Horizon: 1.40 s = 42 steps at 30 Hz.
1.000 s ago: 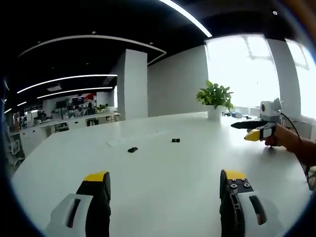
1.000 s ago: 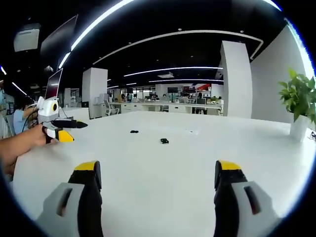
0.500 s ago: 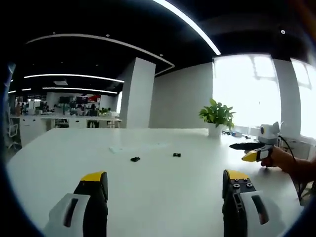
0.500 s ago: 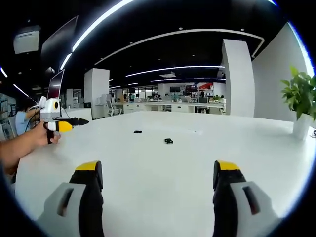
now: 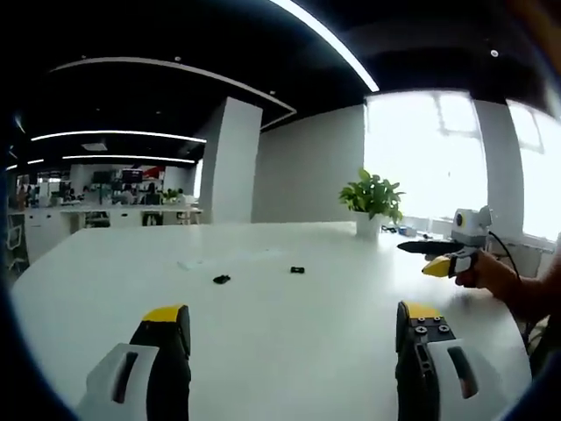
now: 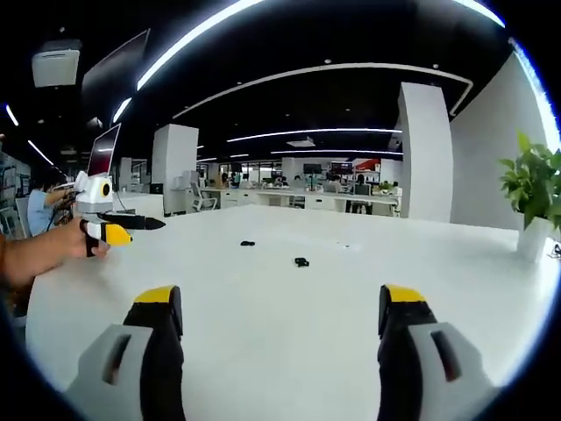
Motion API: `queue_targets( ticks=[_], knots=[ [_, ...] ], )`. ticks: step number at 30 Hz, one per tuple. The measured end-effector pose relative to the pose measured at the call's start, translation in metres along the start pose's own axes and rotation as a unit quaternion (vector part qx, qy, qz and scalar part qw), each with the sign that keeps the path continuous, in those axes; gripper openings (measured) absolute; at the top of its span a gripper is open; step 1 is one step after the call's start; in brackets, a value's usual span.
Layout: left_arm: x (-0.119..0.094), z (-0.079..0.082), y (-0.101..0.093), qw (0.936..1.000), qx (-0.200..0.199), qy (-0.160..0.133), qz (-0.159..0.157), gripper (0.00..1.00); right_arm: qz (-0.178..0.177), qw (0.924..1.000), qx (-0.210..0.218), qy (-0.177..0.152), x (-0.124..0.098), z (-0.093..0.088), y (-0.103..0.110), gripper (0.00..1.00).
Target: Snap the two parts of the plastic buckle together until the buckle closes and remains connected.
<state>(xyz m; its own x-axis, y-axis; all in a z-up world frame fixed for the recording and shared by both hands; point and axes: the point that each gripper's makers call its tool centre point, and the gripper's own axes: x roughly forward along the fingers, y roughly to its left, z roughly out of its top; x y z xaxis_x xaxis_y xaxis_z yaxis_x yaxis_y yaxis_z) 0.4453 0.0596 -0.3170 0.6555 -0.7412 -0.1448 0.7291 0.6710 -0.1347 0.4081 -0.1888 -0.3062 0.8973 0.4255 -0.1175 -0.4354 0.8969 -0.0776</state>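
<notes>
- Left gripper [image 5: 285, 320]: jaws spread wide, nothing between them, held above the near edge of the white table [image 5: 289, 351].
- Right gripper [image 6: 280, 320]: jaws likewise wide and empty, well short of the parts.
- Two small dark buckle parts out near the table's middle, apart from each other: left buckle part [image 5: 221, 280] and right buckle part [image 5: 297, 269] in the left gripper view; same two at [image 6: 248, 243] and [image 6: 301, 261] in the right gripper view.
- Too small and far to tell prongs from socket.
- Step in hand, by judgement: reach, one gripper per part.
- Best approached low and slow, gripping each part by its flat sides, leaving mating ends free.
- Worth aligning the ends straight before pressing; thin plastic likely to skid on the smooth top.
- Potted plant [image 5: 372, 195] beyond, clear of the path.
</notes>
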Motion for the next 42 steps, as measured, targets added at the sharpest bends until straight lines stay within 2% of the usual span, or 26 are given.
queue_targets(
  ticks=[1, 4, 7, 11, 15, 25, 29, 32, 35, 37, 42],
  knots=[
    [0.000, 0.001, 0.000, 0.9999, 0.014, -0.001, 0.004, 0.99, 0.001, 1.0000, 0.000, 0.000, -0.001, 0.000, -0.001, 0.93],
    [0.000, -0.002, 0.001, 0.9998, 0.015, 0.005, 0.007, 0.99, 0.011, 0.9999, 0.007, 0.000, 0.000, -0.001, 0.002, 0.93],
    [-0.001, -0.001, 0.005, 0.9999, -0.001, -0.002, 0.010, 0.99, 0.016, 0.9998, 0.010, 0.004, 0.004, -0.002, 0.007, 0.93],
    [-0.002, -0.002, 0.023, 0.9997, -0.015, -0.001, 0.018, 0.99, 0.014, 0.9997, 0.014, 0.011, 0.008, -0.007, 0.008, 0.95],
    [-0.003, 0.000, 0.015, 0.9996, -0.016, -0.006, 0.021, 0.99, 0.013, 0.9996, 0.015, 0.019, 0.010, -0.010, 0.007, 0.95],
    [0.004, -0.006, 0.004, 0.9997, -0.020, 0.012, 0.001, 0.99, 0.024, 0.9993, 0.011, 0.025, 0.017, -0.012, 0.010, 0.97],
    [0.004, -0.004, -0.001, 0.9997, -0.022, 0.010, -0.003, 0.99, 0.025, 0.9992, 0.006, 0.030, 0.020, -0.011, 0.010, 0.96],
    [0.005, -0.001, 0.005, 0.9996, -0.026, 0.008, -0.005, 0.99, 0.025, 0.9992, -0.001, 0.031, 0.022, -0.008, 0.011, 0.96],
    [0.007, -0.009, 0.009, 0.9994, -0.016, 0.031, 0.003, 0.99, 0.021, 0.9990, 0.000, 0.039, 0.026, -0.008, 0.008, 0.98],
    [0.009, -0.011, 0.011, 0.9992, -0.013, 0.036, 0.007, 0.99, 0.024, 0.9988, 0.004, 0.041, 0.029, -0.009, 0.008, 0.98],
    [0.010, -0.007, 0.012, 0.9994, -0.016, 0.030, 0.007, 0.99, 0.031, 0.9985, -0.003, 0.046, 0.033, -0.009, 0.009, 0.97]
  ],
)
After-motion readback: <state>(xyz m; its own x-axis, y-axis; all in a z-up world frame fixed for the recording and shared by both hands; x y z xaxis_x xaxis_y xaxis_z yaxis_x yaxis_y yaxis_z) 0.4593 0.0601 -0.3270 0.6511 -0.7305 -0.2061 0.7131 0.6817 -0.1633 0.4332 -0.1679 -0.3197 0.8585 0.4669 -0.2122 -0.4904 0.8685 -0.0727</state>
